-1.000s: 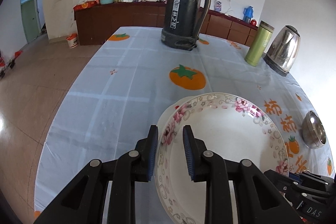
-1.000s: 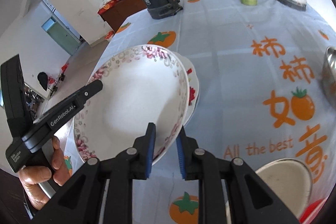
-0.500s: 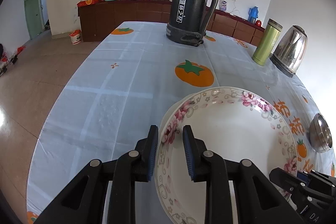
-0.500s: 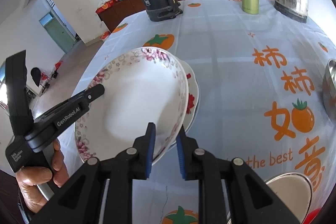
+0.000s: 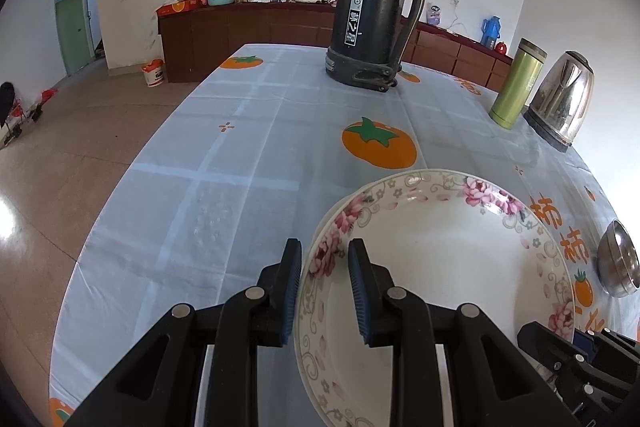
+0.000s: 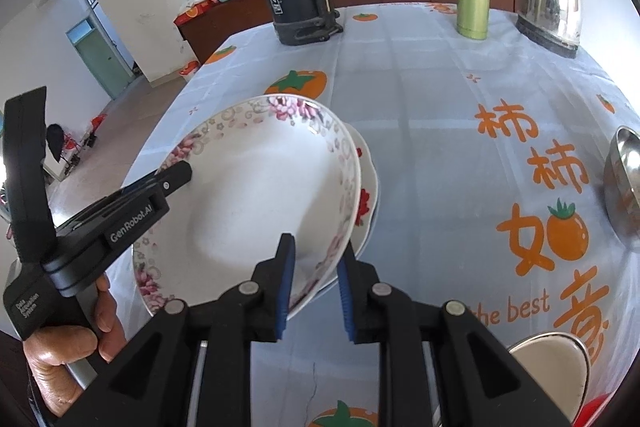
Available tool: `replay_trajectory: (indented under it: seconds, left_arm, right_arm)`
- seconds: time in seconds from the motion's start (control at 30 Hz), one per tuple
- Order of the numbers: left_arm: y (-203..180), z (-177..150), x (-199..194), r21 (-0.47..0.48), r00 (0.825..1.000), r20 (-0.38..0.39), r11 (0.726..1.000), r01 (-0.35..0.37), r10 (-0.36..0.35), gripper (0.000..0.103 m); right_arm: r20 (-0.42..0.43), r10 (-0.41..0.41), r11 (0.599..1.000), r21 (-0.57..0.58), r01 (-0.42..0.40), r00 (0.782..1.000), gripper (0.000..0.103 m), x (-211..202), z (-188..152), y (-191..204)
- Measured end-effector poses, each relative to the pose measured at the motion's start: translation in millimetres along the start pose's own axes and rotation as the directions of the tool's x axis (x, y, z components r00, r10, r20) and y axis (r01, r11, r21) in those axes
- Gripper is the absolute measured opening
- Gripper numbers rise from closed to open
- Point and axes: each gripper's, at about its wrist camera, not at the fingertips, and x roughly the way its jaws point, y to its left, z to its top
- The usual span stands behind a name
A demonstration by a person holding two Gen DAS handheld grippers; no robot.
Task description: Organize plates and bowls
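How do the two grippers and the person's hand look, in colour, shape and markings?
Both the left gripper and the right gripper are matte black, angular, with silver pivot pins and ribbed blue finger pads. The left one's side reads "GenRobot.AI" in white. A bare hand grips its handle; no sleeve or cables show.

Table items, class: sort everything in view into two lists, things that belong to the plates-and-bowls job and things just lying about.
Job:
floral plate, gripped at opposite rims by left gripper and right gripper
second plate beneath it
steel bowl
white bowl

Lying about:
black flask
green tumbler
kettle
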Motion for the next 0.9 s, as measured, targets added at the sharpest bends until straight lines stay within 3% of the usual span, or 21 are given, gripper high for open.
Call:
replay_trajectory:
  seconds: [0.33, 0.9]
  left_arm:
    - [-1.3, 0.2, 1.4, 0.020, 1.000, -0.005, 1.000, 0.001, -0.001, 0.026]
    - [-13.3, -3.9, 4.4, 0.067, 1.000, 0.012, 0.998, -0.015, 0.015, 0.026]
  right_arm:
    - [-0.009, -0.101, 0.994, -0.043, 0.101, 0.995, 0.025, -0.6, -3.5, 14.8]
    - [0.006, -0.146, 0.989, -0.006, 0.146, 0.989, 0.027, 8.9, 2.1, 3.2]
